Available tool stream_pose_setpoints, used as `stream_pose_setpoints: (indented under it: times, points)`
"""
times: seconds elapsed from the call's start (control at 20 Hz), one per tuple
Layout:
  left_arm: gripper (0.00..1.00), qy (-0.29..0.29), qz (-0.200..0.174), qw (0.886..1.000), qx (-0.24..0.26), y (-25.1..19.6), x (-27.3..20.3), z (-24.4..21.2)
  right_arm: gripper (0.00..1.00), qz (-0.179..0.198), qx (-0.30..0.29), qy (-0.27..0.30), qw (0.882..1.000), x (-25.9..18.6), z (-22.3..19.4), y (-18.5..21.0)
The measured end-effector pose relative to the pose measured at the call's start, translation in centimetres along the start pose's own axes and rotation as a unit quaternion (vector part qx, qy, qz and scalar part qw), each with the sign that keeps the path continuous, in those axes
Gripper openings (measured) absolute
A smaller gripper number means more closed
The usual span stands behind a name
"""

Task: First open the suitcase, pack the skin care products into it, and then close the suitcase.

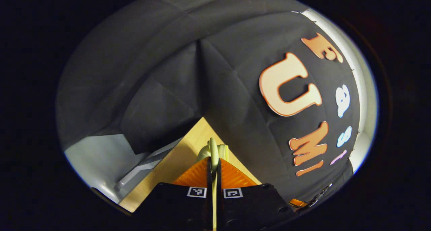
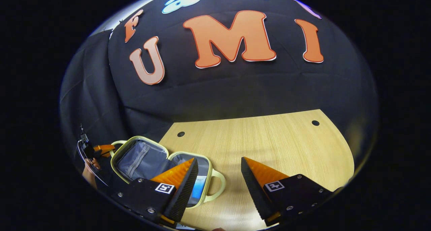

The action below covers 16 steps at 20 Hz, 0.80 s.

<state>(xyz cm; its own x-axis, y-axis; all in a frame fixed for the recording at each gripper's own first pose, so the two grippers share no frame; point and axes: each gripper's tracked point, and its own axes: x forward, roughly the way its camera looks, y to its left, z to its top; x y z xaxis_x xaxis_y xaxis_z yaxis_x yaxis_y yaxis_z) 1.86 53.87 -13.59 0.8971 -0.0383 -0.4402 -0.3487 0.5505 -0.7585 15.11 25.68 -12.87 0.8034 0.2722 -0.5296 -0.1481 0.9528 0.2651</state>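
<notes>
dim overall, booth wall dark | brightest patch low on pale wood-grain bench (image 2: 269,140) in right gripper view, soft glare near bottom edge | pale strip of light along right rim in left gripper view | strong fisheye bending at edges | soft shadows under tongs | focus fairly sharp, slight softness at rims

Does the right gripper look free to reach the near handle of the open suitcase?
Probably yes. The right gripper hangs open above the table, and the suitcase lies open just beside it, its near handle between the fingers, unobstructed.
</notes>
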Motion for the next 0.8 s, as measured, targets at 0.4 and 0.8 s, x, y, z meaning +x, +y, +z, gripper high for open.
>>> stream_pose_setpoints:
  times: [0.4,0.8]
  points:
    - [0.04,-0.008,-0.045,0.995,0.084,-13.5,-2.3,-5.7,0.83,0.046,0.004,-0.029,0.999,-1.0,2.2,-3.6]
    - [0.04,0.028,-0.077,0.982,0.170,-24.3,-0.1,-17.5,0.83,0.041,-0.025,-0.057,0.997,-3.5,2.3,-9.4]
